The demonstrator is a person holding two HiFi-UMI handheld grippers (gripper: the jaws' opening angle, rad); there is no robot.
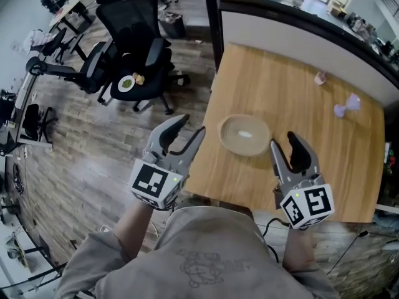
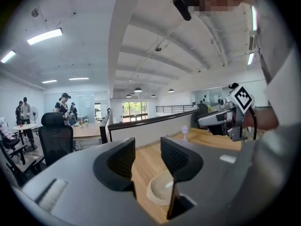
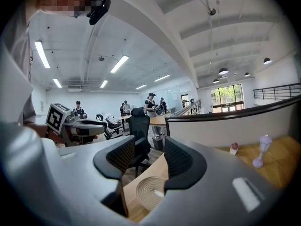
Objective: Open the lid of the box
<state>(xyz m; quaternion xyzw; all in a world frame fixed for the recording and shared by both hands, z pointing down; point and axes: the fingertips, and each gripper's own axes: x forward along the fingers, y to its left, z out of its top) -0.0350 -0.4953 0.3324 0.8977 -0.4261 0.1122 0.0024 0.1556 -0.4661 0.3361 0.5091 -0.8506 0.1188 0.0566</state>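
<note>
A round beige box [image 1: 244, 134] with its woven lid on sits near the front left of the wooden table [image 1: 299, 104]. My left gripper [image 1: 190, 128] hangs just off the table's left edge, to the left of the box, jaws open and empty. My right gripper [image 1: 283, 141] hovers over the table just right of the box, also open and empty. In the left gripper view the box [image 2: 160, 189] lies low beyond the open left gripper [image 2: 147, 147]. The right gripper view shows the box [image 3: 149, 192] below the spread right gripper [image 3: 149, 147]. Neither gripper touches it.
A small pink pot [image 1: 320, 78] and a purple trinket [image 1: 346, 106] stand at the table's far right. A partition wall [image 1: 299, 23] borders the far side. A black office chair [image 1: 134, 36] carrying a plate stands on the floor to the left. People stand far off.
</note>
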